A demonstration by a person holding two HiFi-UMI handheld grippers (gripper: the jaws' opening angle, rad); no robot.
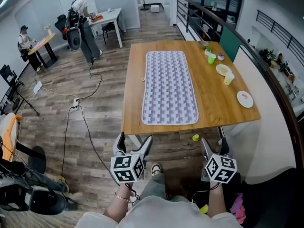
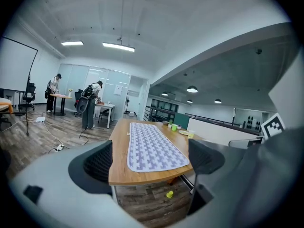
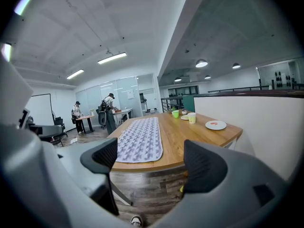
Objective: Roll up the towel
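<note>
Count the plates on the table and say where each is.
2. A white plate with a red patch sits near the table's near right corner. A pale plate lies farther along that right side, beside the yellow cup. Nothing seems to hide others.

Tiny unidentifiable object [image 1: 143, 79] on the table [image 1: 213, 103] beside the towel [image 1: 170, 87]

Wooden table [image 1: 213, 96]: 1 patterned towel [image 1: 170, 87] lies flat and unrolled along its length, its near end close to the table's front edge. Right side: 1 green cup [image 1: 211, 58], 1 yellow cup [image 1: 228, 79] and 2 plates [image 1: 245, 99], all apart from the towel. Left gripper [image 1: 135, 139] and right gripper [image 1: 213, 144] are short of the table, jaws apart, both empty.
</note>
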